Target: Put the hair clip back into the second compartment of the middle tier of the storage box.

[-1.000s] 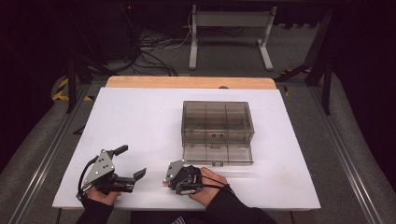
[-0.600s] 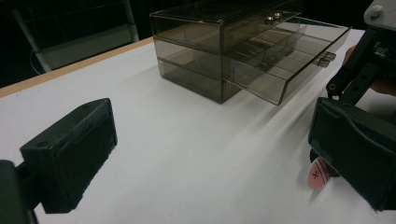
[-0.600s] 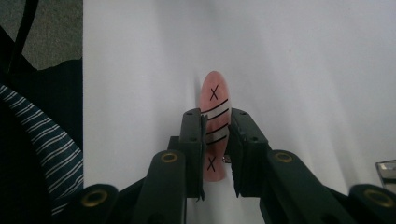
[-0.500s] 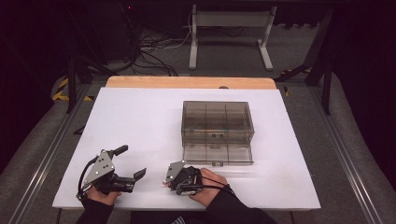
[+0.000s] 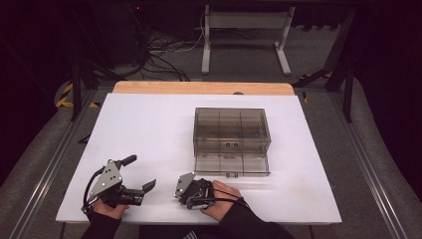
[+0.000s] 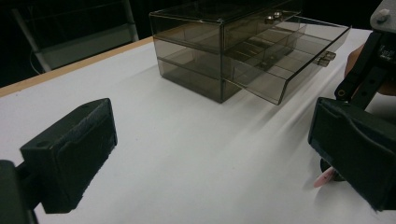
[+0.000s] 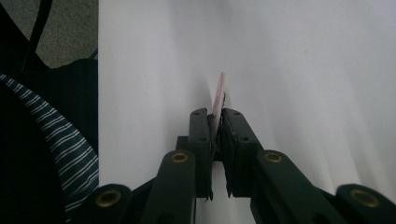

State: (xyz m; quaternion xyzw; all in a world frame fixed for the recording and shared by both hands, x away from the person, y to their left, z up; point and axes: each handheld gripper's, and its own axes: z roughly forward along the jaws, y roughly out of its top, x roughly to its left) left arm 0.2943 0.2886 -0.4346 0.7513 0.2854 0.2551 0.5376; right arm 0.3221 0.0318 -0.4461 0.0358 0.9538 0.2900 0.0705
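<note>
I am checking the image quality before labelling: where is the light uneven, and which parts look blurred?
High view: the white table is bright and evenly lit, the surroundings nearly black. Left gripper view: the near pads are soft, the smoky drawer box sharper, with faint streaky shadows beside it. Right gripper view: the right tongs are sharp; the thin pink piece blurs toward its tip.

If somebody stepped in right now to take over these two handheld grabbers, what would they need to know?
Right gripper: shut on a thin pink card, low at the table's near edge.
Left gripper: open, empty, resting beside it.
Smoky plastic drawer box: mid-table, its bottom drawer pulled out toward the person; the compartments look empty.
Done: card picked up, drawer open.
Left, probably: put the card in the drawer, then close it.
</note>
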